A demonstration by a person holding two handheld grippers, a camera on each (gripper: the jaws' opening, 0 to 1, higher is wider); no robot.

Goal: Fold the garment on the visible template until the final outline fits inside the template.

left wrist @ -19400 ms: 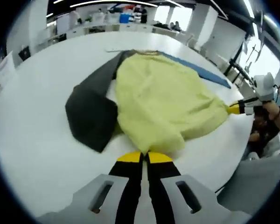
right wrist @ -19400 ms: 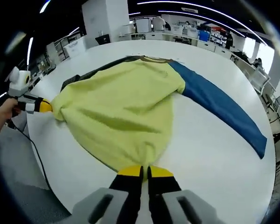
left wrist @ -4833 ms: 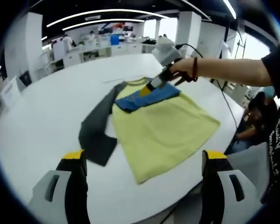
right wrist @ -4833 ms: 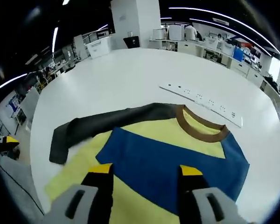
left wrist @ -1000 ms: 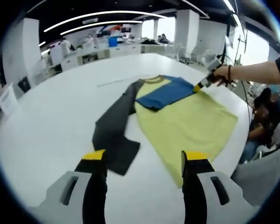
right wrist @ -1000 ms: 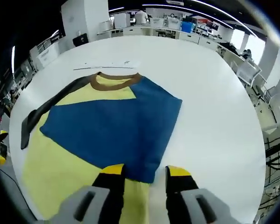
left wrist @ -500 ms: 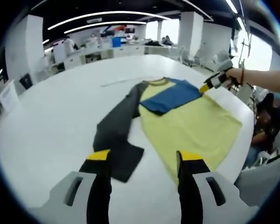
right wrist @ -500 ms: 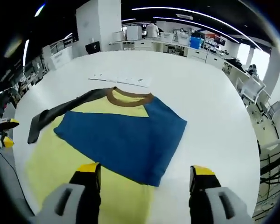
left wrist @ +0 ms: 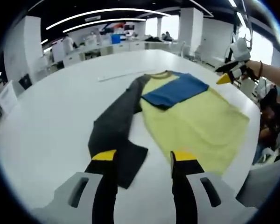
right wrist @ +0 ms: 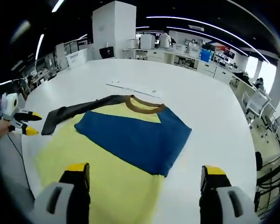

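The garment lies flat on the white table: a yellow body, a brown collar, and a blue sleeve folded across the chest. Its dark grey sleeve stretches out towards my left gripper, which is open just above the cuff, with the cuff edge between its jaws. My right gripper is wide open over the yellow body, below the blue sleeve. The right gripper also appears at the far side, held by a hand. The left gripper appears beside the grey sleeve.
A long white strip lies on the table beyond the collar, also seen as the strip in the left gripper view. The table edge runs close to the garment's hem, with a person beside it. Office desks stand far behind.
The right gripper has opened much wider and drawn back from the blue sleeve's edge. The left gripper has come closer to the grey sleeve's cuff, its jaws a little narrower.
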